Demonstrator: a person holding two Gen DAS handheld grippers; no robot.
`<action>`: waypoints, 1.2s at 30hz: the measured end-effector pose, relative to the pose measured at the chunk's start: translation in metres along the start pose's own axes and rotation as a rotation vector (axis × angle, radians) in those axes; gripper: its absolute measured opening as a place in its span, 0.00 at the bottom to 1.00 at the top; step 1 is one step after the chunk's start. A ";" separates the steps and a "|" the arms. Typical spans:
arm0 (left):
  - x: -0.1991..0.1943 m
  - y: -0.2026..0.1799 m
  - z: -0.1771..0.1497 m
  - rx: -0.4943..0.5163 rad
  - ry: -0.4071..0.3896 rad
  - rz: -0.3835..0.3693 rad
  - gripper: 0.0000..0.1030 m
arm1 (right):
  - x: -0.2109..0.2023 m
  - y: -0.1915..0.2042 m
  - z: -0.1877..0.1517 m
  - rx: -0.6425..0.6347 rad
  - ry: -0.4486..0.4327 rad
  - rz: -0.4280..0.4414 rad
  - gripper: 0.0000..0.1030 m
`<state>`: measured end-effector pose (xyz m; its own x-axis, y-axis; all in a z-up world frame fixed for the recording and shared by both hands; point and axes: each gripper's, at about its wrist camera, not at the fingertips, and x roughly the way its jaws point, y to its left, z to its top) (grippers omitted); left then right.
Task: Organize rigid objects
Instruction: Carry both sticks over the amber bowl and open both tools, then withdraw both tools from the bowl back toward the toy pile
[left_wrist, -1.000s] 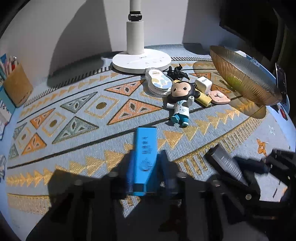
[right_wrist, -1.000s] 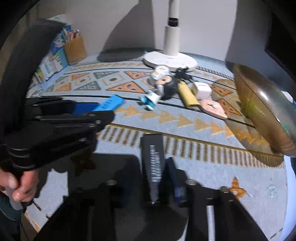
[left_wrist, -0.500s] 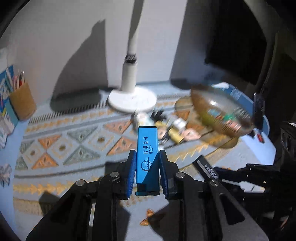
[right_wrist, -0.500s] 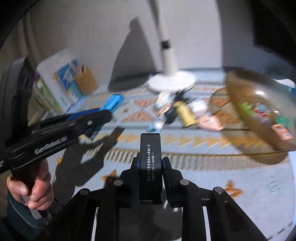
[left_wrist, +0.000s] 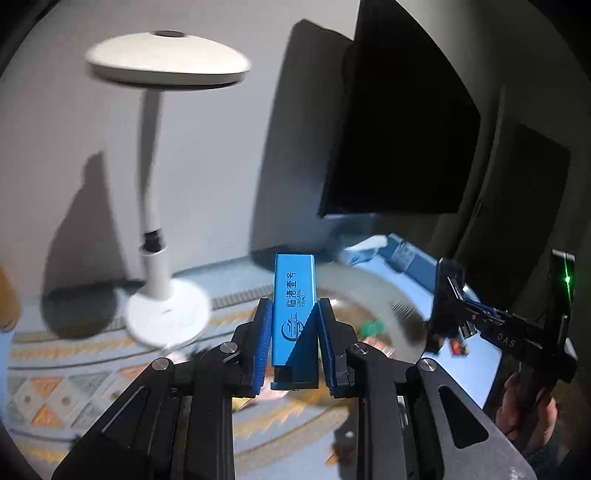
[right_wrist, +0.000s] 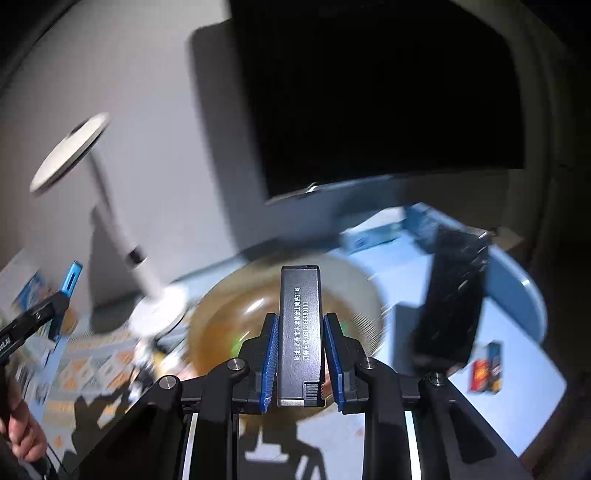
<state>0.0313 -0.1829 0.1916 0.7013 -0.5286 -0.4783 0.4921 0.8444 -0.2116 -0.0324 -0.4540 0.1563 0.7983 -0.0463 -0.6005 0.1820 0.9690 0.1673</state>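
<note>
My left gripper (left_wrist: 294, 314) is shut on a blue lighter (left_wrist: 293, 317) and holds it upright, raised above the patterned mat. My right gripper (right_wrist: 300, 325) is shut on a black lighter (right_wrist: 299, 332) with white print, held upright over the amber glass bowl (right_wrist: 221, 317). The bowl (left_wrist: 373, 295) also shows blurred behind the blue lighter in the left wrist view. The right gripper with its lighter shows at the right of the left wrist view (left_wrist: 448, 295). The left gripper with the blue lighter shows at the left of the right wrist view (right_wrist: 70, 284).
A white desk lamp (left_wrist: 155, 236) stands at the back left on the patterned mat (left_wrist: 74, 387). A dark monitor (right_wrist: 369, 92) stands behind the bowl. Small items lie blurred on the mat near the lamp base (right_wrist: 155, 314). A black upright object (right_wrist: 450, 295) stands right of the bowl.
Both grippers have lifted their lighters off the mat and swung right and up towards the bowl. The views now tilt up at the lamp head and monitor.
</note>
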 end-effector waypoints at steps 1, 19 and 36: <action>0.008 -0.002 0.005 -0.007 0.002 -0.005 0.20 | 0.002 -0.009 0.009 0.009 -0.013 -0.018 0.23; 0.172 -0.033 -0.035 -0.011 0.295 -0.035 0.20 | 0.097 -0.047 -0.004 0.062 0.153 -0.084 0.23; 0.143 -0.028 -0.017 -0.039 0.260 -0.104 0.48 | 0.074 -0.066 0.002 0.129 0.084 -0.105 0.54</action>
<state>0.1093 -0.2801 0.1151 0.4898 -0.5768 -0.6538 0.5308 0.7922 -0.3011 0.0158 -0.5216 0.1021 0.7209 -0.1201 -0.6825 0.3383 0.9205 0.1954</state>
